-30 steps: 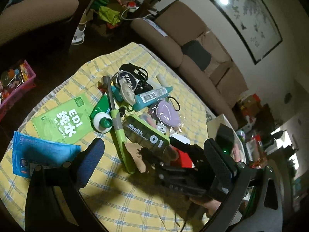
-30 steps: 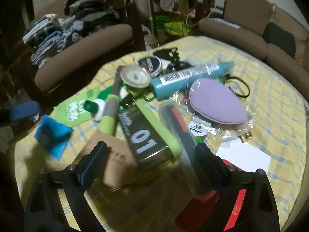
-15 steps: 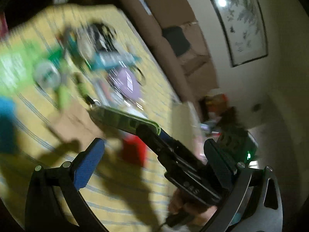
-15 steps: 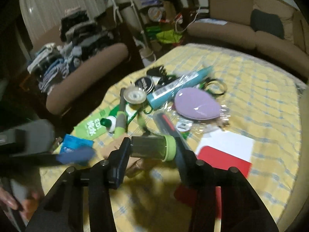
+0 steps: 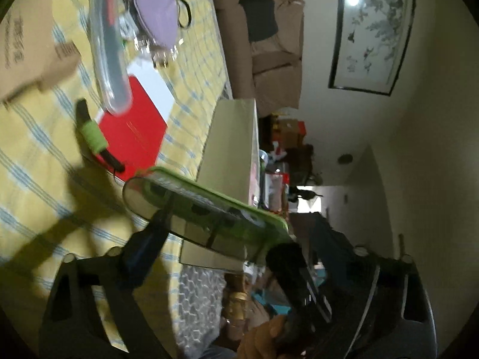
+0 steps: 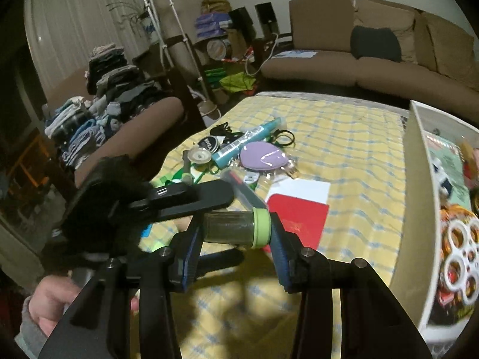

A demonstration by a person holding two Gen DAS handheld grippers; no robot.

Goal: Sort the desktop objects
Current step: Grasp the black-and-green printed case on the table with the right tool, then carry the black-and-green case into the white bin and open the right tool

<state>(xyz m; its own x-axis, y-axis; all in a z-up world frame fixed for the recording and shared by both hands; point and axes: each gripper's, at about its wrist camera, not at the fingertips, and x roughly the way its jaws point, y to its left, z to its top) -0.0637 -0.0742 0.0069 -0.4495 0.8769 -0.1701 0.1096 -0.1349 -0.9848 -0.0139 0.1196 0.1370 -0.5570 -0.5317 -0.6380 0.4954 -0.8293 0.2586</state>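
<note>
Lifted off the cloth (image 6: pixel 344 137) since a second ago, the pill case (image 6: pixel 236 227) hangs clamped between the right gripper (image 6: pixel 233 257) pads, near the box (image 6: pixel 416 197). Left gripper (image 5: pixel 239 257) is closing around the case's other end; contact unclear. Step: carrying it to the box; next, line up over the opening

Brown sofa (image 6: pixel 374 59), framed painting (image 5: pixel 371 30), folded clothes pile (image 6: pixel 101 101).

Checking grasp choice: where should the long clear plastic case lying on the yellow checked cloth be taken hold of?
Probably across its narrow width near mid-length, from above: the long clear plastic case lies flat and slim, one rounded end over the red card, brown cardboard close alongside.
</note>
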